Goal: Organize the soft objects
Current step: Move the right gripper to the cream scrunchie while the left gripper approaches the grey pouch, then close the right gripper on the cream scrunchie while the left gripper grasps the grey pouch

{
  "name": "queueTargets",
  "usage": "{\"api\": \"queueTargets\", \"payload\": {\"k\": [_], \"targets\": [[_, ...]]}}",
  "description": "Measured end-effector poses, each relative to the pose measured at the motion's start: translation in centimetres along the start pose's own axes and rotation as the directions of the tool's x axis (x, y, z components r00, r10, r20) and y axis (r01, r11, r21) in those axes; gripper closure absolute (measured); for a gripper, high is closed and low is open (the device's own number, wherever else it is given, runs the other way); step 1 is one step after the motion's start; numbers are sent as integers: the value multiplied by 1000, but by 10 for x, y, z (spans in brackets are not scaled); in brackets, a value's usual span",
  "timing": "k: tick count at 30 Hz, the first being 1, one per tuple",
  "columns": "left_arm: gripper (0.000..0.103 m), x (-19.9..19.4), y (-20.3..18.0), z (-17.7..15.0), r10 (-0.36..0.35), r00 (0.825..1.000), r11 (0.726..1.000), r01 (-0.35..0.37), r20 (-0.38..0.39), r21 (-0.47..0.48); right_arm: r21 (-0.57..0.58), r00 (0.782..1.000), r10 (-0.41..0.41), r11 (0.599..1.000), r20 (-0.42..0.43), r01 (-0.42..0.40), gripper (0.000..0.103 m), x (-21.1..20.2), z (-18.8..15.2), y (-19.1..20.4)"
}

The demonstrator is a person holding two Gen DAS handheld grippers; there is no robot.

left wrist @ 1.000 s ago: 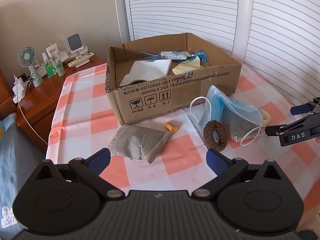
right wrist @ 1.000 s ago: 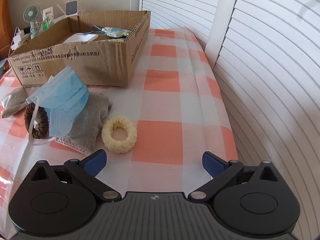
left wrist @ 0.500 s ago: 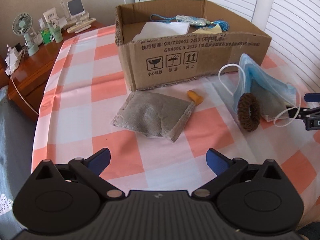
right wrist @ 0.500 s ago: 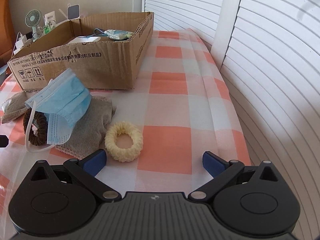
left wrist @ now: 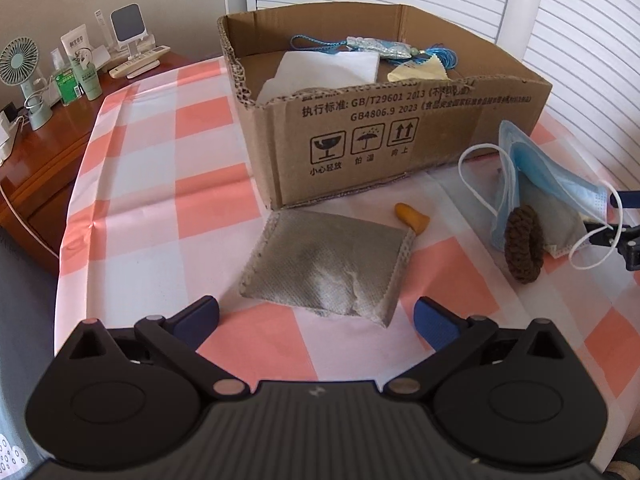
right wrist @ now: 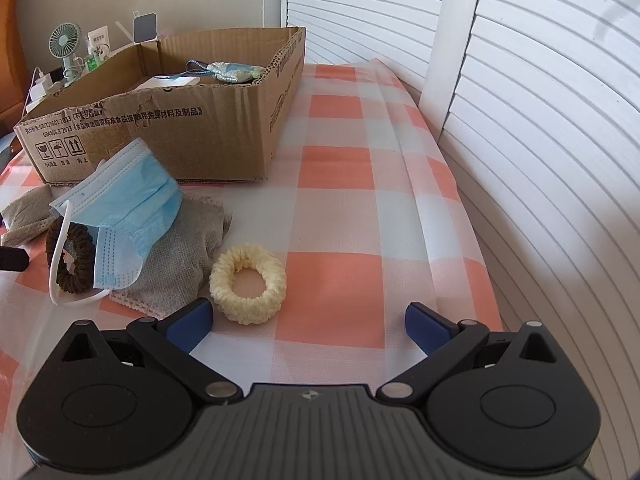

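Note:
A grey fabric pouch lies on the checked tablecloth just beyond my open left gripper. An orange earplug sits behind it. To the right, a blue face mask drapes over a second grey pouch and a brown knitted ring. A cream knitted ring lies right in front of my open right gripper, close to its left finger. The cardboard box holds a white cloth, a yellow cloth and a blue tasselled charm.
White louvred shutters run along the table's right edge. A wooden side table at left carries a small fan, bottles and a phone stand. The tablecloth hangs off the left edge.
My left gripper has moved forward and lower toward the grey pouch, which now looms larger. My right gripper has closed in on the cream ring. Both stay open.

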State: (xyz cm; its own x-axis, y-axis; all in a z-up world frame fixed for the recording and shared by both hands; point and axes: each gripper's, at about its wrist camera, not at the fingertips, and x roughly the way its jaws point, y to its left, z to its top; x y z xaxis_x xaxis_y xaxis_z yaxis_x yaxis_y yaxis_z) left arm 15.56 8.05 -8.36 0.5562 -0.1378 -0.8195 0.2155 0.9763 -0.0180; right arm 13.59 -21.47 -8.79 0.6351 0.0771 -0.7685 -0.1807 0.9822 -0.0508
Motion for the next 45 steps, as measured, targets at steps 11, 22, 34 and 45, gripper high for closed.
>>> {"api": "queueTargets", "payload": {"k": [11, 22, 34, 45], "targets": [[0, 17, 1, 22, -30, 1000, 998, 30, 0, 47, -1, 1000, 0, 1000, -1, 0, 0, 0, 0, 0], [0, 21, -3, 25, -24, 1000, 999, 23, 16, 37, -42, 1000, 12, 999, 18, -11, 0, 0, 2, 6], [0, 19, -4, 24, -14, 1000, 999, 13, 18, 31, -122, 995, 61, 991, 83, -50, 36, -4, 6, 25], [8, 15, -9, 25, -3, 1000, 998, 2, 21, 65, -144, 995, 52, 989, 86, -39, 50, -6, 8, 31]]}}
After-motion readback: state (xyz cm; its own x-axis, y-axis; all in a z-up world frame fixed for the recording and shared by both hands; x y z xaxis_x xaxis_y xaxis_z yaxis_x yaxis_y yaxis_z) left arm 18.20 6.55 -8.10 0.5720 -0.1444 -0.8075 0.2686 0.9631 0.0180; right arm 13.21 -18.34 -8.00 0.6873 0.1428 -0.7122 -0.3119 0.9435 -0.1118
